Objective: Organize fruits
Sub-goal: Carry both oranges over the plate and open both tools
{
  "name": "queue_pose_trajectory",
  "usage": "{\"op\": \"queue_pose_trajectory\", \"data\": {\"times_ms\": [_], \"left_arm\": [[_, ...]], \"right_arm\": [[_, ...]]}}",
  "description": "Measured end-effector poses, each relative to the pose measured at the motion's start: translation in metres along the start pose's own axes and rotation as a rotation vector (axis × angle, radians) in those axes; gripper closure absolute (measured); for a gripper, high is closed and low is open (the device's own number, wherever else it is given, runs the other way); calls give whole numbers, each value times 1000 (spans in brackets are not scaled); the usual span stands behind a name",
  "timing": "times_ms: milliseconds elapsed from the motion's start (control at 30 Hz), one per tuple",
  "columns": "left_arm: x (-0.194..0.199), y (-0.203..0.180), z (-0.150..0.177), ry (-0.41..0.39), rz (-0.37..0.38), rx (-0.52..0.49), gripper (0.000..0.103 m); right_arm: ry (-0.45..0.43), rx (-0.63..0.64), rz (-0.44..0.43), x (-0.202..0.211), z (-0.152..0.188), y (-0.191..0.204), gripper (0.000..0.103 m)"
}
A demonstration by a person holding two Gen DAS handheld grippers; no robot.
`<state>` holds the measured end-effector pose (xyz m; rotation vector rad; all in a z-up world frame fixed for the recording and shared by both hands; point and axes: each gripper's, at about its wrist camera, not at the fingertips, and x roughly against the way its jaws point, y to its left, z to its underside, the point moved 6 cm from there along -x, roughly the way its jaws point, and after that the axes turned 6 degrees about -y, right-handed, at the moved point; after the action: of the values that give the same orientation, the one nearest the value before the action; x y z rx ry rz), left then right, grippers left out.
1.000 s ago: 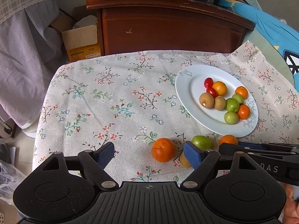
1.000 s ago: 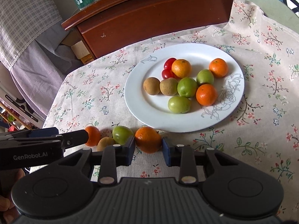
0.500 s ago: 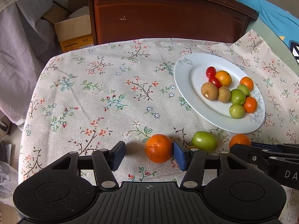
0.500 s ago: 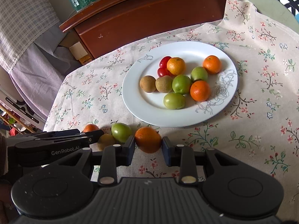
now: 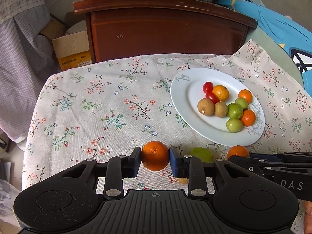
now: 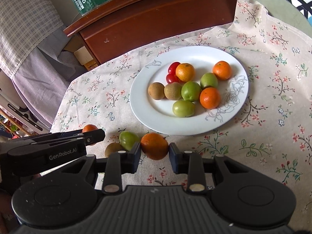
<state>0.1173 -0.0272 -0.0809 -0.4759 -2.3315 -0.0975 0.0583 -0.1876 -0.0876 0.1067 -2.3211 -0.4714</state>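
Note:
My left gripper (image 5: 155, 160) is shut on an orange mandarin (image 5: 155, 155) just above the floral cloth. My right gripper (image 6: 154, 152) is shut on another orange mandarin (image 6: 154, 145) near the front rim of the white plate (image 6: 237, 105). The plate holds several fruits: mandarins, green plums, brown kiwis and two cherry tomatoes. A green plum (image 6: 128, 140) and a brown kiwi (image 6: 113, 148) lie on the cloth between the grippers. In the left wrist view the plum (image 5: 201, 154) lies right of my fingers, with the plate (image 5: 181, 95) beyond it.
A dark wooden cabinet (image 5: 165, 31) stands behind the table with boxes on top. A cardboard box (image 5: 72, 48) and hanging checked cloth (image 5: 17, 58) are at the left. The table edge drops off at the left.
My left gripper moved around the mandarin on the cloth and shut on it. My right gripper kept its mandarin and lifted slightly.

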Motion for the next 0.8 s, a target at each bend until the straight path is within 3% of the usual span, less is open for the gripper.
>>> {"op": "queue_pose_trajectory", "data": {"times_ms": [267, 500, 800], "left_arm": [[5, -5, -4, -17, 0, -16, 75], [21, -15, -30, -117, 30, -53, 75], [14, -32, -48, -154, 84, -70, 75]], "right_arm": [[-17, -5, -5, 5, -5, 0, 72], [-116, -27, -26, 31, -39, -3, 72], [-181, -26, 21, 36, -71, -18, 72]]}}
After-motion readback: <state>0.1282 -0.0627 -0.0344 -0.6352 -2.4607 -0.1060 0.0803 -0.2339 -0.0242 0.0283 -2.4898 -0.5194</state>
